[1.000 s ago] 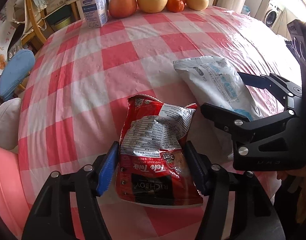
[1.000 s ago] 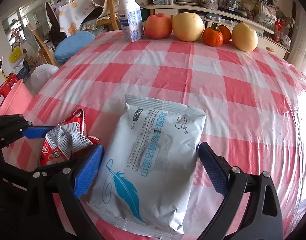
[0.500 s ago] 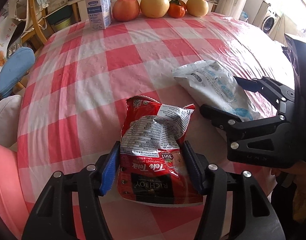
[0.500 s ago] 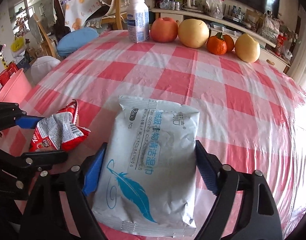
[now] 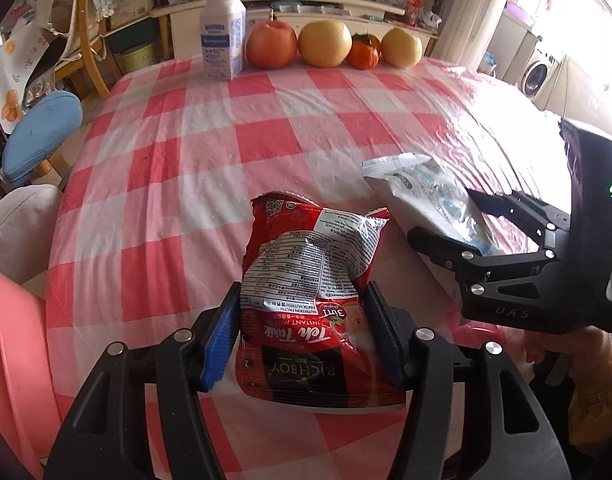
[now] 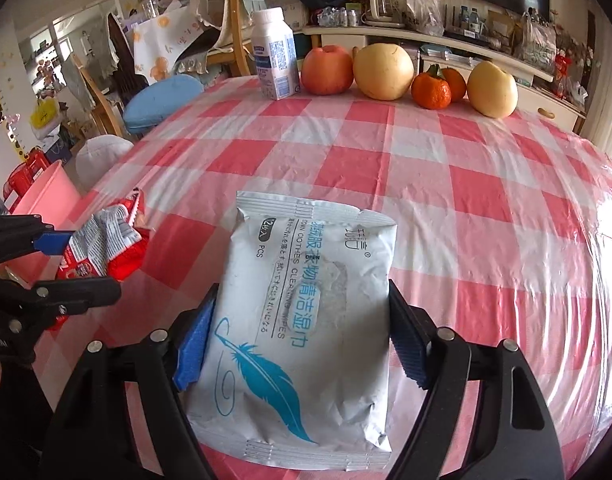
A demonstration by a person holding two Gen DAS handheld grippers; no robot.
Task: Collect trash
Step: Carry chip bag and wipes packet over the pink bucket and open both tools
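Note:
A crumpled red instant-drink wrapper point(image 5: 313, 280) sits between the blue pads of my left gripper point(image 5: 302, 316), which is shut on it above the checked tablecloth. It shows at the left in the right wrist view point(image 6: 102, 240). A white wet-wipes packet with a blue feather point(image 6: 306, 316) is squeezed between the pads of my right gripper point(image 6: 302, 332). In the left wrist view the packet point(image 5: 421, 196) and the right gripper point(image 5: 457, 224) are at the right.
At the table's far edge stand a white bottle point(image 6: 276, 60), an apple point(image 6: 327, 70), two pears point(image 6: 383, 72) and tangerines point(image 6: 431, 90). A pink bin point(image 6: 46, 192) stands on the floor at the left, also seen in the left wrist view point(image 5: 10, 344). Chairs and a blue cushion point(image 5: 42, 136) lie beyond.
Both grippers have closed: the left pads onto the red wrapper, the right pads onto the wipes packet. Both views have risen and tilted, so more of the table shows.

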